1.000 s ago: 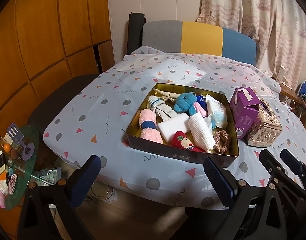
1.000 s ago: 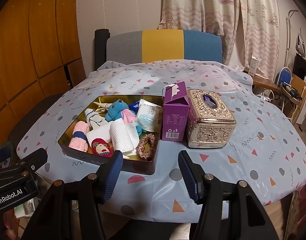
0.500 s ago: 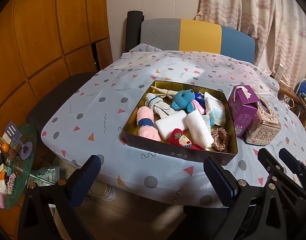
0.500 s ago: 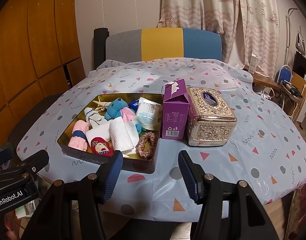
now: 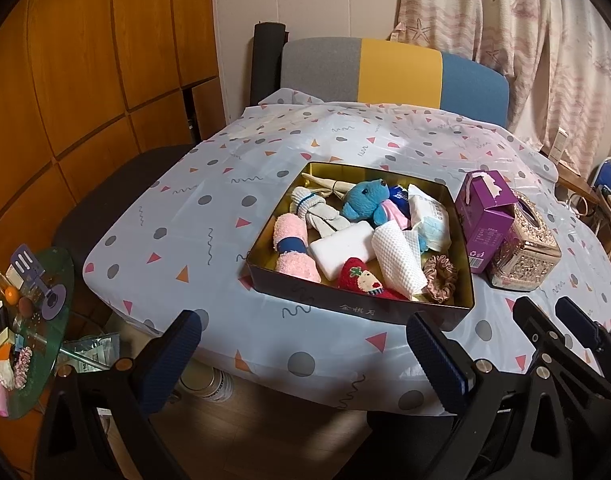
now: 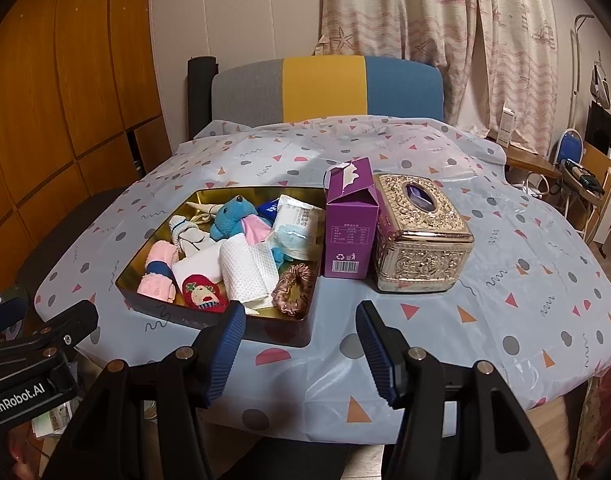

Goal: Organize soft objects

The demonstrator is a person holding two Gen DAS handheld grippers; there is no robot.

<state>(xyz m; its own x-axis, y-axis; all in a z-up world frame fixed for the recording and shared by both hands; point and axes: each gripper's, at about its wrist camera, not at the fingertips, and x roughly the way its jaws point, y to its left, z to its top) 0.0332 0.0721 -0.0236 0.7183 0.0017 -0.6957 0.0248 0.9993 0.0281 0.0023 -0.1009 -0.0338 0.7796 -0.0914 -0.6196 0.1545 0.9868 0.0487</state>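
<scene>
A gold tin tray (image 5: 345, 306) on the patterned tablecloth holds several soft things. Among them are a blue plush (image 5: 365, 200), a pink rolled towel (image 5: 291, 248), a white waffle cloth (image 5: 397, 260), a red strawberry plush (image 5: 359, 278) and a brown scrunchie (image 5: 439, 278). My left gripper (image 5: 301, 344) hangs open before the tray's near wall, holding nothing. In the right wrist view the tray (image 6: 177, 316) lies left of centre. My right gripper (image 6: 301, 320) stands open at its near right corner, just short of the scrunchie (image 6: 295, 288), with nothing between its fingers.
A purple carton (image 6: 351, 232) and an ornate gold tissue box (image 6: 421, 240) stand just right of the tray. A striped chair back (image 5: 385, 68) rises behind the table. A small glass side table (image 5: 29, 332) with clutter sits low on the left.
</scene>
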